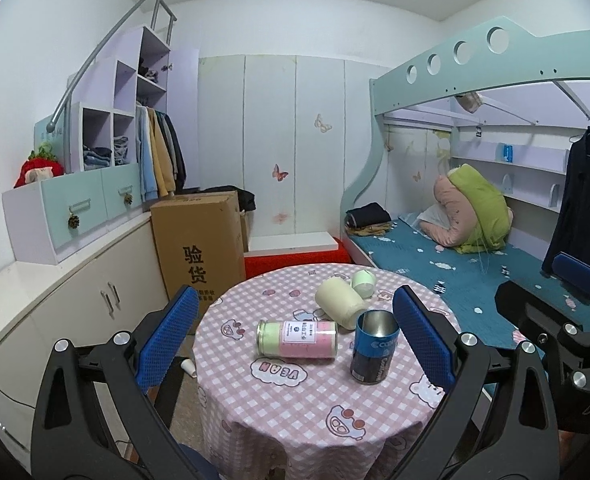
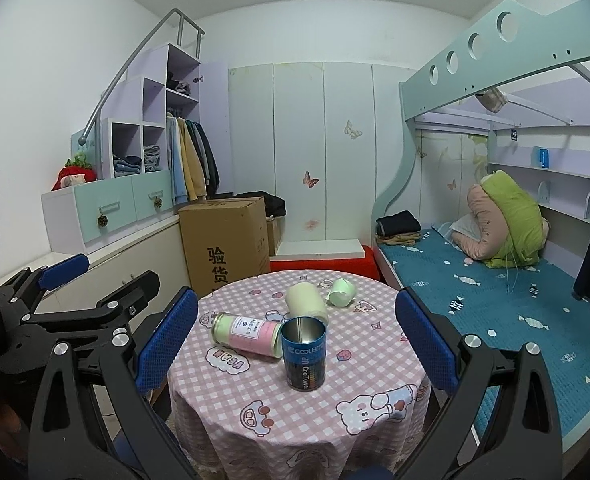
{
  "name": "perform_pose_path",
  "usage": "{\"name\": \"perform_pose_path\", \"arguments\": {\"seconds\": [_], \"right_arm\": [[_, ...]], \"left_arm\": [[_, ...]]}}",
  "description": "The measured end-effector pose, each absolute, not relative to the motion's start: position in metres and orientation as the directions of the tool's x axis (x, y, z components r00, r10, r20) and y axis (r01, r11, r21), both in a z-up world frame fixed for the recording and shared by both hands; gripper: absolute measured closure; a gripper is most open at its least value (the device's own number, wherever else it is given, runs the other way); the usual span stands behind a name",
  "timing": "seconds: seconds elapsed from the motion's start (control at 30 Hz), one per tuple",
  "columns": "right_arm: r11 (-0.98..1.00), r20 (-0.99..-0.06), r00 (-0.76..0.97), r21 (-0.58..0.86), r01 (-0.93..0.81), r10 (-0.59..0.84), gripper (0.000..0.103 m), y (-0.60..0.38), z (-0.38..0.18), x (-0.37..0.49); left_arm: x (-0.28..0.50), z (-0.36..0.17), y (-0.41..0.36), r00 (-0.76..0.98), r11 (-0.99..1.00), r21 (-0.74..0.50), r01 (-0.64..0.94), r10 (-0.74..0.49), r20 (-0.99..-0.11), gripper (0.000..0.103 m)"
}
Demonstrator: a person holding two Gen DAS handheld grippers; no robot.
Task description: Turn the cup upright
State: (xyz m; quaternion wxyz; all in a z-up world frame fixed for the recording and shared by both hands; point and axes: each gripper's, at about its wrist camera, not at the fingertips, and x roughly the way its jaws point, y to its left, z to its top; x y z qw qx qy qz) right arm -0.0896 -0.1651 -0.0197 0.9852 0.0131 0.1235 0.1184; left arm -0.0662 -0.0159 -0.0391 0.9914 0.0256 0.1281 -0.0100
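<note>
A blue tin cup [image 1: 373, 347] [image 2: 304, 354] stands upright, mouth up, on the round table [image 1: 295, 420] [image 2: 295, 412] with a pink checked cloth. A pink-and-green can [image 1: 297, 339] [image 2: 249, 333] lies on its side to its left. A cream cup [image 1: 340, 303] [image 2: 306, 302] lies on its side behind. A small green cup [image 1: 364, 282] [image 2: 341, 291] lies tipped at the far edge. My left gripper [image 1: 295, 336] is open and empty, held back from the table. My right gripper [image 2: 295, 338] is open and empty too, also short of the cups.
A cardboard box [image 1: 199, 248] [image 2: 225, 242] stands behind the table on the left. A bunk bed with a teal mattress [image 1: 475, 276] [image 2: 495, 300] runs along the right. White cabinets [image 1: 55, 312] line the left wall. The other gripper shows at each view's edge [image 1: 567, 312] [image 2: 55, 312].
</note>
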Motion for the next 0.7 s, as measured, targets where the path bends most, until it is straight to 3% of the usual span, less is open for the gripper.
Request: {"name": "perform_pose_path", "arguments": {"seconds": [0.7], "right_arm": [[0.972, -0.241, 0.941, 0.056, -0.229, 0.236, 0.008, -0.1654, -0.0205, -0.0860]], "left_arm": [[-0.0622, -0.0394, -0.0154, 0.969, 0.999, 0.036, 0.020, -0.010, -0.248, 0.005]]}}
